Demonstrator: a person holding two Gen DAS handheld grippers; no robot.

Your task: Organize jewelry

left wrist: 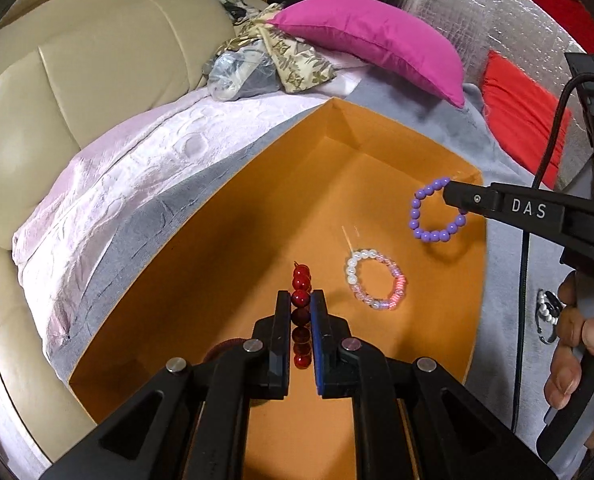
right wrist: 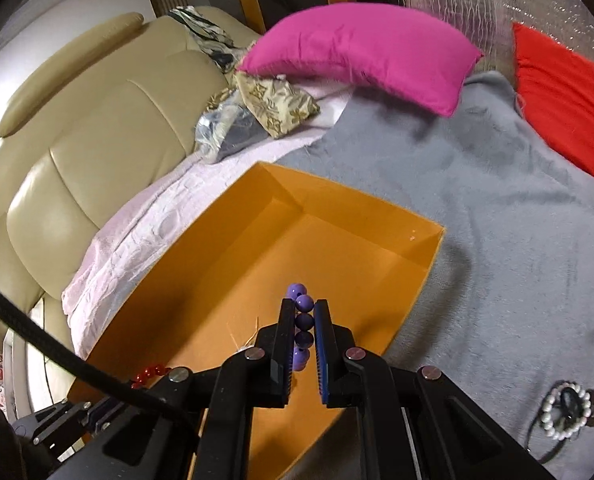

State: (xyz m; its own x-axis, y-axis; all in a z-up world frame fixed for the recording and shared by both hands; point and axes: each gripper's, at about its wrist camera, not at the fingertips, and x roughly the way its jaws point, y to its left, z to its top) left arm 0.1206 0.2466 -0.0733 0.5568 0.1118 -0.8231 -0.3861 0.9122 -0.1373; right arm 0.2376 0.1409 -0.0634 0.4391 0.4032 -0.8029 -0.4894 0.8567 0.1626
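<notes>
Both grippers grip one bracelet each — left gripper (left wrist: 301,300) red bracelet (left wrist: 301,312), right gripper (right wrist: 304,308) purple bracelet (right wrist: 301,324).

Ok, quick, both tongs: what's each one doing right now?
Left tongs: closed on the red bracelet, over the orange box.
Right tongs: closed on the purple bracelet, also over the box.

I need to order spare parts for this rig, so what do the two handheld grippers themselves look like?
Both are black plastic. Each gripper, left gripper and right gripper, has two straight flat fingers, one faced with a blue ribbed pad, on angular black linkages with silver round pivot pins. The right one bears white "DAS" lettering on its side, and a black cable runs to it.
</notes>
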